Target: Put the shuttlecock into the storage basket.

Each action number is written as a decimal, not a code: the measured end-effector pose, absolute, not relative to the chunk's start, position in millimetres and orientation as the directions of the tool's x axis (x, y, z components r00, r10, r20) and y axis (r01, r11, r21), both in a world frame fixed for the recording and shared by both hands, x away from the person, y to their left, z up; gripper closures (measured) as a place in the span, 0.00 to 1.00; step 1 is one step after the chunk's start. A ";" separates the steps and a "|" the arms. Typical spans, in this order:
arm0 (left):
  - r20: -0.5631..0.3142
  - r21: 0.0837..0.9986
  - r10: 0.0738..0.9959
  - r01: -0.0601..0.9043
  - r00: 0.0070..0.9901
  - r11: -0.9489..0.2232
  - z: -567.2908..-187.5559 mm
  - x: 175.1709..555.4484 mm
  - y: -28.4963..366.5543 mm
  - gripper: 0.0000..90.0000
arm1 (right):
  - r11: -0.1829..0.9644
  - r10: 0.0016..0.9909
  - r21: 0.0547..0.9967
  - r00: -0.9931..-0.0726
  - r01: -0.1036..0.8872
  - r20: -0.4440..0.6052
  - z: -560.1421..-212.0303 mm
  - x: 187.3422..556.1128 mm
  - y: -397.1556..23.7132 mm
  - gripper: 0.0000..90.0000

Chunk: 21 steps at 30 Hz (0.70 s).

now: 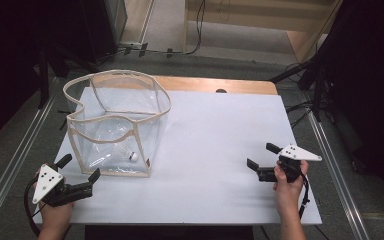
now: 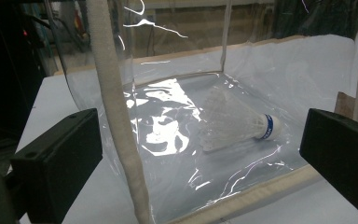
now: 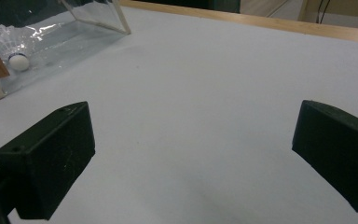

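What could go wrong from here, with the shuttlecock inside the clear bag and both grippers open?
1. The clear bag looks soft and its rim sags, so a push from the left gripper close beside it may fold or tip it.
2. The shuttlecock lies loose on the bag's floor and may roll if the bag moves.
3. The right gripper is far away, so it cannot steady the bag quickly.

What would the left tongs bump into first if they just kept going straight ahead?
Most likely the clear bag: the left tongs, open, point at its near wall just ahead. The shuttlecock lies behind that wall, inside on the bag's floor, so they would reach plastic first.
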State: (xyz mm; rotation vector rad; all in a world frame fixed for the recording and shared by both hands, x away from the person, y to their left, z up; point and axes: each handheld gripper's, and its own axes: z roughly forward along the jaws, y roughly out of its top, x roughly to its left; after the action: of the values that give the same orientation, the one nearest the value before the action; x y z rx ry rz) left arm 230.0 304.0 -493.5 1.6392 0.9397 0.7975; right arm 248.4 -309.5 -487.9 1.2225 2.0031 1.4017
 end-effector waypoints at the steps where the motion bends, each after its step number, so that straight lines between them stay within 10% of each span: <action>1: 0.049 0.969 0.880 0.190 0.472 -0.156 -493.5 230.0 304.0 0.00 | 0.109 0.835 0.896 -0.529 0.431 0.152 -488.5 247.2 -310.7 0.00; 21: 0.049 0.969 0.879 0.190 0.473 -0.156 -493.4 230.0 304.0 0.00 | 0.079 0.855 0.893 -0.491 0.443 0.168 -506.3 230.4 -336.7 0.00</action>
State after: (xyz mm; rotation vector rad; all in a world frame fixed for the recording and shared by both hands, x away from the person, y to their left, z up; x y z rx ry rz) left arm 230.0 304.0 -493.4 1.6402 0.9379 0.7970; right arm 230.4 -336.7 -506.3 1.2820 1.9639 1.3896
